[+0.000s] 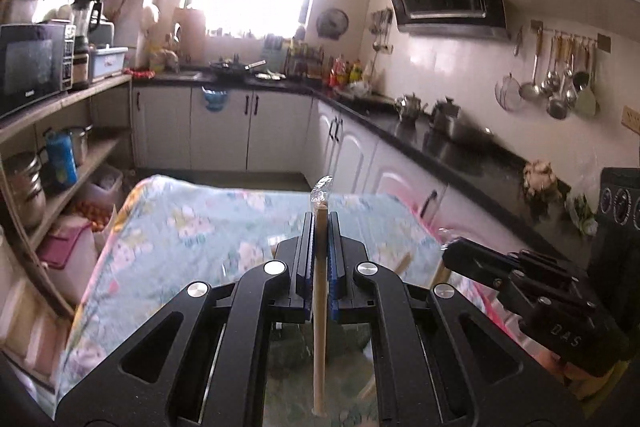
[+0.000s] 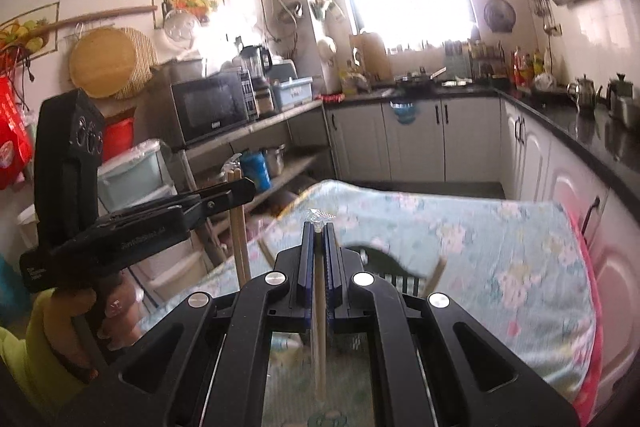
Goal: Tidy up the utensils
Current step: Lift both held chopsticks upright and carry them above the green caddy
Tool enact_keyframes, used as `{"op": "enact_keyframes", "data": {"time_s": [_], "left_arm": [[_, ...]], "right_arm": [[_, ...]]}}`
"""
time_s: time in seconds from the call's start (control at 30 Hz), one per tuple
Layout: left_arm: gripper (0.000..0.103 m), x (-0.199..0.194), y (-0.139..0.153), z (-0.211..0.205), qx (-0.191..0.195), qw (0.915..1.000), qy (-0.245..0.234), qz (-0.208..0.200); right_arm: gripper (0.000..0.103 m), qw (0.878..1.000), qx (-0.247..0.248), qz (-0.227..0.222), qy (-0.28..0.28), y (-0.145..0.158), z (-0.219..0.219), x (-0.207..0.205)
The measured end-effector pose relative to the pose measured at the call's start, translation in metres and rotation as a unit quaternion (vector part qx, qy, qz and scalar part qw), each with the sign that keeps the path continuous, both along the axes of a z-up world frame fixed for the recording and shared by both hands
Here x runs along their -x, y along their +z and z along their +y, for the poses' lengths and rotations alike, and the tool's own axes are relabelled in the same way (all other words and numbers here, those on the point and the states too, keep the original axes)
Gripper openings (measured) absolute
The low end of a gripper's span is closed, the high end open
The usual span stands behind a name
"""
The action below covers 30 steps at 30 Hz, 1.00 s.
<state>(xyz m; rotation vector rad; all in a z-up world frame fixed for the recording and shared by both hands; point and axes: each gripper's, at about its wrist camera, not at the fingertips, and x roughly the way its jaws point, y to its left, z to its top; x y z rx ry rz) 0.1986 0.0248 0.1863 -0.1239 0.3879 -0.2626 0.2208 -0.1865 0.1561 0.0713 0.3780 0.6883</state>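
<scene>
My left gripper (image 1: pixel 321 215) is shut on a wooden chopstick pair in clear plastic wrap (image 1: pixel 319 327), held upright above the table with the floral cloth (image 1: pixel 192 227). My right gripper (image 2: pixel 319 225) is shut on another wrapped wooden chopstick pair (image 2: pixel 319 323), also upright. Each gripper shows in the other's view: the right gripper (image 1: pixel 450 251) at the right of the left wrist view, the left gripper (image 2: pixel 248 187) at the left of the right wrist view, with its chopsticks (image 2: pixel 240 243) hanging below. More wooden chopsticks (image 1: pixel 402 263) lie on the table near a dark slotted basket (image 2: pixel 396 271).
A black counter (image 1: pixel 460 147) with kettles (image 1: pixel 408 105) runs along the right. Ladles hang on a wall rail (image 1: pixel 560 83). Open shelves with a microwave (image 1: pixel 34 67) and pots stand at the left. White cabinets (image 1: pixel 224 127) stand beyond the table.
</scene>
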Motion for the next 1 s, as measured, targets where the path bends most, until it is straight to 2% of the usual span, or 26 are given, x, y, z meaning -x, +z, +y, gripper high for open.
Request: {"op": "enact_keyframes", "data": {"time_s": [0.2,0.5,0.83,1.0], "left_arm": [[0.001,-0.019,0.012,0.003,0.022,0.9993,0.023,-0.017],[0.001,-0.038,0.023,-0.014,0.014,0.9984,0.040,-0.038],[0.001,-0.054,0.000,-0.030,-0.001,0.9976,0.048,-0.050],[0.001,-0.064,-0.016,-0.032,0.000,0.9976,0.055,-0.043]], "right_arm": [[0.005,0.999,-0.018,-0.025,-0.015,0.024,-0.005,-0.014],[0.005,0.998,-0.031,-0.035,-0.046,0.040,-0.018,-0.041],[0.005,0.995,-0.047,-0.019,-0.085,0.027,-0.032,-0.068],[0.005,0.993,-0.048,-0.020,-0.103,0.015,-0.035,-0.078]]}}
